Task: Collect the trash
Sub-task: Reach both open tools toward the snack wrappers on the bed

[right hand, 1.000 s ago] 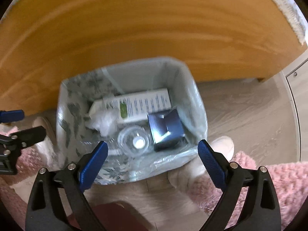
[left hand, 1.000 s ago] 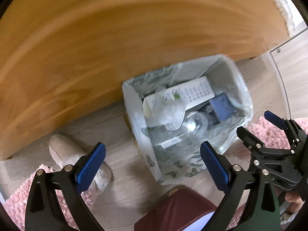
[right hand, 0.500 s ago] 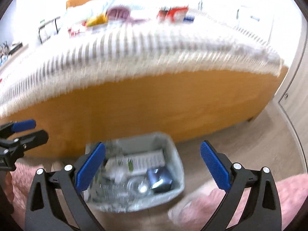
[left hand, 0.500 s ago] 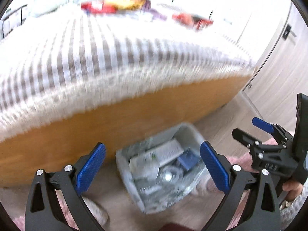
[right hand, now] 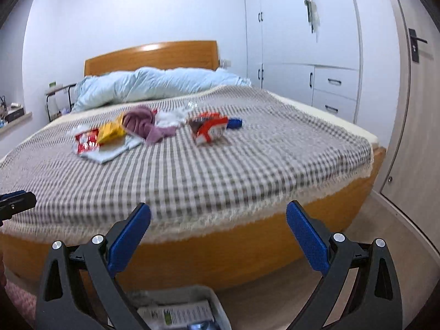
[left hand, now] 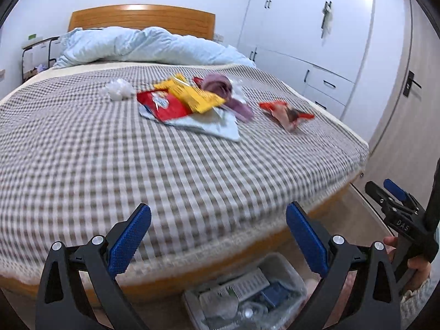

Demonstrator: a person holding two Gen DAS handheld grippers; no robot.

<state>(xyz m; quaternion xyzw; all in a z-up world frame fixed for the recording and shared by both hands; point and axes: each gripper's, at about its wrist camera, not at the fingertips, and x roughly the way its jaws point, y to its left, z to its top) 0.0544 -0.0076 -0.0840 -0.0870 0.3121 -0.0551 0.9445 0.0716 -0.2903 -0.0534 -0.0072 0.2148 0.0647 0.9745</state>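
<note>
- Your left gripper (left hand: 218,243) has its blue-padded fingers spread wide, nothing between them; it hangs off the foot edge of the bed, over the floor.
- Your right gripper (right hand: 218,243) is the same: fingers wide apart, empty, facing the foot edge of the bed.
- In the left wrist view your right gripper shows at the right edge with your hand (left hand: 415,264) wrapped on its handle.
- The wooden bed with a brown-and-white checked cover (left hand: 110,165) carries the trash, all in the middle of the cover, toward the headboard end.
- Red snack bag (left hand: 162,106) lies under a yellow snack bag (left hand: 192,96); both rest on a pale flat cloth or paper sheet (left hand: 214,126); cannot tell which.
- Crumpled white tissue wad (left hand: 118,89) sits just left of the red bag.
- Mauve cloth bundle (left hand: 220,88) touches the yellow bag on its right.
- Red-and-orange crumpled wrapper (left hand: 286,112) lies apart, nearer the right edge of the cover.
- Plastic-lined rectangular waste bin (left hand: 291,269) stands on the floor against the foot of the bed, below your grippers, holding a white printed carton (left hand: 242,286) and a dark blue box (left hand: 271,295).
- Light blue duvet (left hand: 154,45) is bunched along the headboard.
</note>
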